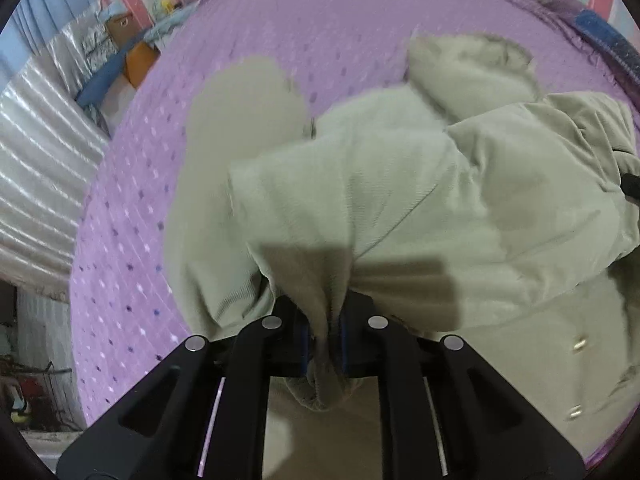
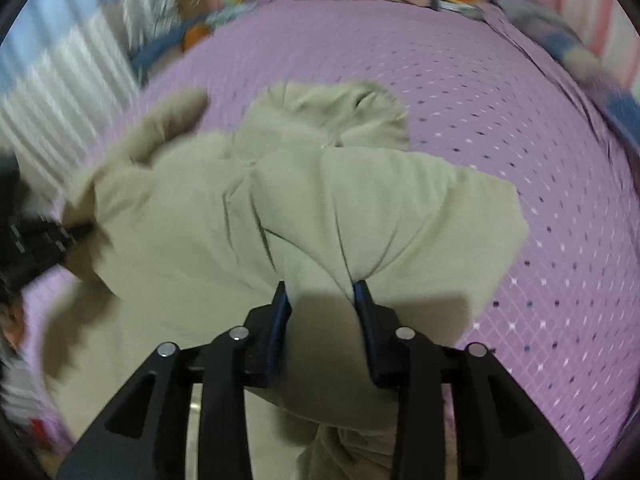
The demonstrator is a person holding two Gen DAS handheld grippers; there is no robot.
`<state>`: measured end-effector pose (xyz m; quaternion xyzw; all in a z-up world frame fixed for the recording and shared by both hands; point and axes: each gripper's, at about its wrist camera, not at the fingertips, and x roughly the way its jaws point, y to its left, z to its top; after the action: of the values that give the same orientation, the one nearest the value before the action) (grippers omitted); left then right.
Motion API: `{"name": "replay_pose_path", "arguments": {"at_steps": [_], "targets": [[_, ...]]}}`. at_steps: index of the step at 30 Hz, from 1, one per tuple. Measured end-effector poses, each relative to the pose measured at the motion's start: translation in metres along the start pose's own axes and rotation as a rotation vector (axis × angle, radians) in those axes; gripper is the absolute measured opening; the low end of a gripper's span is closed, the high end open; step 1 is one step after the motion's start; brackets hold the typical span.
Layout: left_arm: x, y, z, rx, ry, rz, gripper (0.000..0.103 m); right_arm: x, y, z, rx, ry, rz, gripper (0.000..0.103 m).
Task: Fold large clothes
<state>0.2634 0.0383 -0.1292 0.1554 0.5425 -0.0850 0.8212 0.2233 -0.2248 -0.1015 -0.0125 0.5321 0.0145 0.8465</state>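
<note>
The left gripper was clamped on a bunched fold of the coat, its jaws close together with cloth squeezed between the blue pads. The right gripper held a thicker wad of the coat, its jaws set wider apart but pressed against the cloth on both sides. The coat, pale green and corduroy-like, lay partly lifted and doubled over on the purple bedspread, with its hood toward the far side. The fabric looked thick, soft and fairly heavy; it would likely sag between grips and resist sharp creases. Hems and seams would likely give the firmest hold. Buttons showed on the lower panel.
</note>
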Motion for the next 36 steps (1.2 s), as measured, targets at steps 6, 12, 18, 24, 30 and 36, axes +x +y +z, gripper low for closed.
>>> {"name": "replay_pose_path", "arguments": {"at_steps": [6, 12, 18, 24, 30, 36], "targets": [[0.007, 0.014, -0.023, -0.042, -0.042, -0.019, 0.037, 0.002, -0.024, -0.021, 0.014, -0.014, 0.030, 0.063], [-0.030, 0.014, -0.028, 0.002, -0.126, 0.040, 0.070, -0.058, -0.068, -0.039, 0.124, -0.127, 0.049, 0.078], [-0.048, -0.015, 0.003, -0.035, -0.167, -0.016, 0.087, -0.071, -0.087, 0.001, 0.258, -0.237, -0.003, 0.084], [-0.025, -0.051, 0.055, -0.041, -0.143, -0.003, 0.089, -0.039, -0.036, 0.063, 0.249, -0.373, -0.036, 0.091], [0.011, -0.045, 0.069, -0.042, -0.123, 0.051, 0.089, 0.012, -0.014, 0.077, 0.127, -0.332, -0.080, 0.093], [0.032, -0.066, 0.052, 0.020, -0.165, 0.057, 0.095, 0.052, -0.043, 0.002, 0.142, -0.289, -0.058, 0.094]]}}
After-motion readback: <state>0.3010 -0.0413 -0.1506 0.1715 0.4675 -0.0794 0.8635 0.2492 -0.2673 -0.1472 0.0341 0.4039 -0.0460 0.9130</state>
